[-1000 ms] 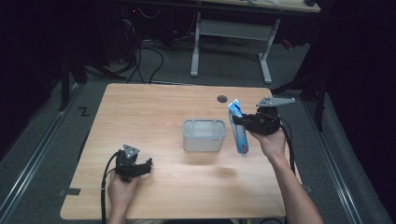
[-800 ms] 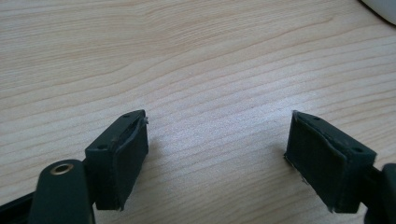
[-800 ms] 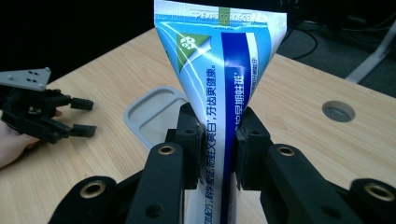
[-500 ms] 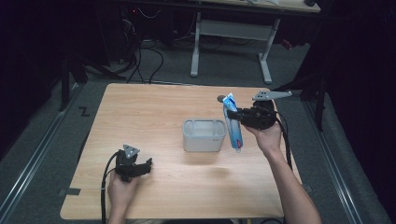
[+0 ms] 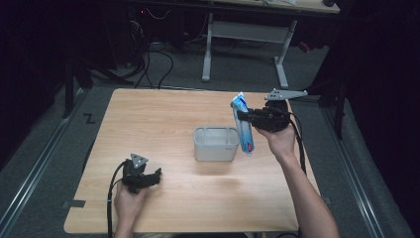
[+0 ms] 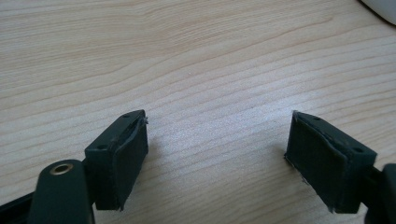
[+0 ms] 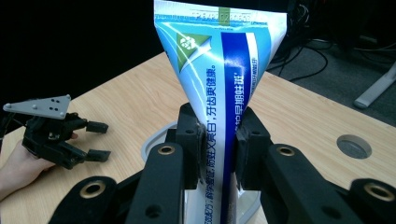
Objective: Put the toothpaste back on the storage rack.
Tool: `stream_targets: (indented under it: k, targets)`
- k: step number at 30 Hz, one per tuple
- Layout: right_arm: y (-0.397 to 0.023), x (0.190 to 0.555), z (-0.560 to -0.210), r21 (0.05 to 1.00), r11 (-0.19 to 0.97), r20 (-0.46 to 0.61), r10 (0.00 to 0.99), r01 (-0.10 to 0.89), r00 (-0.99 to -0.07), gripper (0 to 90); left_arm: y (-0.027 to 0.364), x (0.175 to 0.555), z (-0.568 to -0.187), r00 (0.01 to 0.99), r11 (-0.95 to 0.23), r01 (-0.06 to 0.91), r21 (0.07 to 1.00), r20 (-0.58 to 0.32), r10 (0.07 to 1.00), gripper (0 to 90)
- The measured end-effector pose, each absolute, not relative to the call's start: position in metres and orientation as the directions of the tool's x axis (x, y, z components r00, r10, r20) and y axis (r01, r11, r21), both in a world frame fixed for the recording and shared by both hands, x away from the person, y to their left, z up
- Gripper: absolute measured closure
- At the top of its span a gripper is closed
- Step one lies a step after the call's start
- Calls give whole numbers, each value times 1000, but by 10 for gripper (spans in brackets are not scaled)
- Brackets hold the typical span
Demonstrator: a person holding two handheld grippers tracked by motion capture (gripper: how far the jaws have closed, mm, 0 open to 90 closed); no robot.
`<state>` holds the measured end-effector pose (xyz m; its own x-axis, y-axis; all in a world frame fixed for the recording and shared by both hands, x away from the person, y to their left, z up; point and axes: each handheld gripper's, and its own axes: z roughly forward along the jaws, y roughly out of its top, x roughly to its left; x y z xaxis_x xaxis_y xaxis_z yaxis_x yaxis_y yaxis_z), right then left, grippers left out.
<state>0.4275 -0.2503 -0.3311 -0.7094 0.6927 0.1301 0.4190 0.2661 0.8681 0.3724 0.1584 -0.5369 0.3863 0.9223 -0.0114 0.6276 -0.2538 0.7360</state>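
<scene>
Toothpaste tube (image 5: 243,126) lifted since earlier, clenched in right tongs (image 5: 239,117) beside grey container (image 5: 216,144), left tongs (image 5: 157,175) released over bare table (image 5: 148,119).

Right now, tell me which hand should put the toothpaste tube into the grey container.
Right. The right gripper already clamps the toothpaste tube upright, right beside the grey container. The left gripper sits open and empty, low over the table near its front edge.

The table (image 5: 163,119) is showing pale, matt wood grain. The toothpaste tube (image 7: 219,79) is gleaming as glossy printed plastic (blue and white), the container (image 5: 215,144) is looking like smooth translucent plastic, and the left gripper (image 6: 217,154) pads (image 6: 133,154) are looking matt and rubbery.
</scene>
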Motion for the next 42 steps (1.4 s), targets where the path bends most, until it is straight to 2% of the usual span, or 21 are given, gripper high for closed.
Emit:
stream_targets:
  k: [15,42]
  targets:
    - [-231,440,-326,888,232,155,663,397,-733,750,158,372,-537,386,-254,628,736,-11,922,210]
    - [-201,464,-324,887,235,144,678,398,-721,749,158,372,-537,388,-255,628,735,-11,922,209]
